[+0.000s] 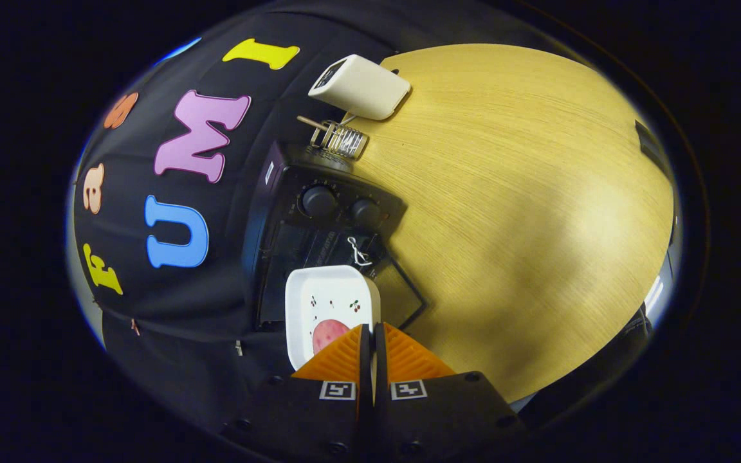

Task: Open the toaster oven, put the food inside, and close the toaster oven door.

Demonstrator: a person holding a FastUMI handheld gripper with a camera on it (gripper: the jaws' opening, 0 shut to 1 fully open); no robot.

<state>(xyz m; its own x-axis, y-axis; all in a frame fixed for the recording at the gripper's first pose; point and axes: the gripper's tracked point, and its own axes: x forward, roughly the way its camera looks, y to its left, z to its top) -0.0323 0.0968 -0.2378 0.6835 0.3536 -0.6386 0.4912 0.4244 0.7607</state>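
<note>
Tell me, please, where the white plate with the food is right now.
In the gripper view, the white plate is pinched by its rim between the gripper fingers, held just in front of the black toaster oven above its open door.

You're seeing heavy fisheye bending toward the rim, strongest from 12 to 3 o'clock where the wooden table (512, 193) curves. Light is bright and even there, with a soft shadow near 4 o'clock. The black toaster oven (319, 218) sits dim, but focus is sharp.
</note>
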